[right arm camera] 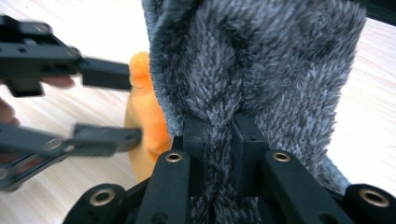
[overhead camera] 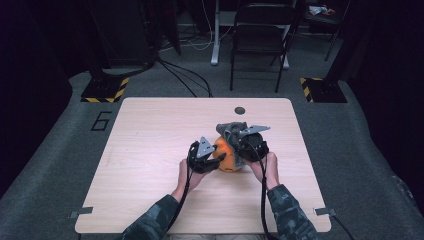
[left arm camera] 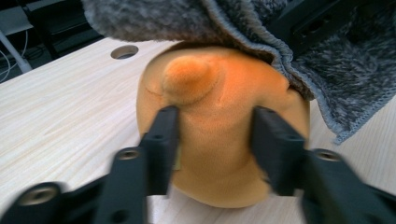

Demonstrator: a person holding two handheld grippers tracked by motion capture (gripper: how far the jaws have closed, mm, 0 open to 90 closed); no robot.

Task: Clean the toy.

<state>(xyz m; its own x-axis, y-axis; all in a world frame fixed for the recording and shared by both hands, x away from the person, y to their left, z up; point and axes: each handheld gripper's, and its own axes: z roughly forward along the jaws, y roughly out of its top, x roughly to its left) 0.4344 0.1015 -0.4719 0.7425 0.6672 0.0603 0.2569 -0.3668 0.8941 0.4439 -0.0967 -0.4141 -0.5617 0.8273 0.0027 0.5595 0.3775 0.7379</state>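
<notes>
Mid-table (overhead camera: 150, 125), the right gripper (right arm camera: 219, 135) pinches a fuzzy grey knitted cloth (right arm camera: 261, 65) over a rounded orange plush toy (left arm camera: 219, 116); the left gripper (left arm camera: 215, 140) straddles the toy, jaws parted, pads seemingly off it.

Both forearms come in from the bottom of the high view, in camouflage sleeves, and the hands sit close together. The left claw (overhead camera: 218, 159) points to the right; its two black jaws stand apart, one on each side of the orange plush (left arm camera: 219, 135). The right claw (overhead camera: 239, 141) points away from the person, its jaws pinched tight on a fold of grey fleece (right arm camera: 261, 70).
</notes>
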